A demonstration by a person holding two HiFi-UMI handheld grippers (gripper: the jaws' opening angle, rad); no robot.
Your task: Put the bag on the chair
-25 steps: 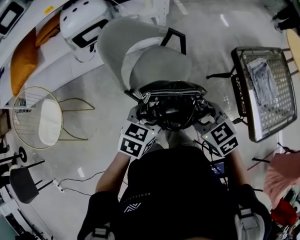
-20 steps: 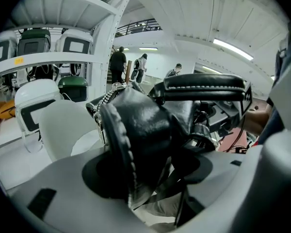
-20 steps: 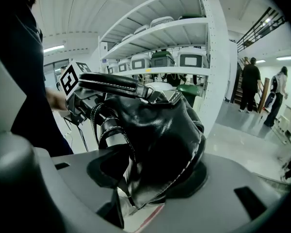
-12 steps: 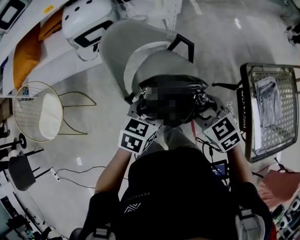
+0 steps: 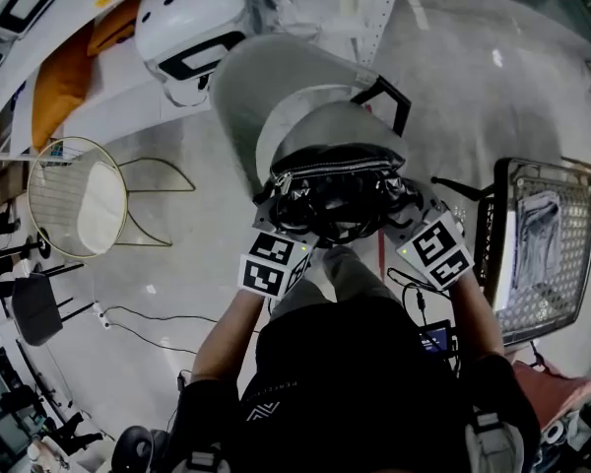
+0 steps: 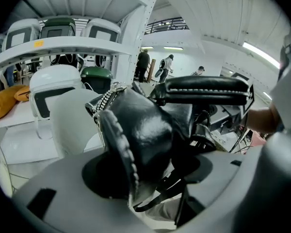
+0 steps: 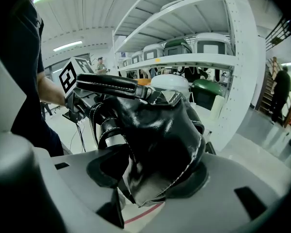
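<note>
A black leather bag (image 5: pixel 340 190) with a chain trim and a stiff handle hangs between my two grippers, in front of the person's chest. The left gripper (image 5: pixel 279 205) is shut on the bag's left end (image 6: pixel 140 135). The right gripper (image 5: pixel 404 205) is shut on the bag's right end (image 7: pixel 160 130). In both gripper views the leather fills the gap between the jaws. The grey padded chair (image 5: pixel 276 87) stands just beyond, and the bag hangs over the front of its seat (image 5: pixel 335 131). Whether the bag touches the seat cannot be told.
A white machine (image 5: pixel 192 28) and an orange cushion (image 5: pixel 64 87) lie on the shelving at the upper left. A round wire chair (image 5: pixel 79 205) stands at the left, a metal mesh chair (image 5: pixel 542 244) with cloth on it at the right. A cable (image 5: pixel 148 318) runs across the floor.
The bag, held by both grippers, has moved forward from in front of the grey chair to over the front of its seat. The person has stepped closer to the chair.
</note>
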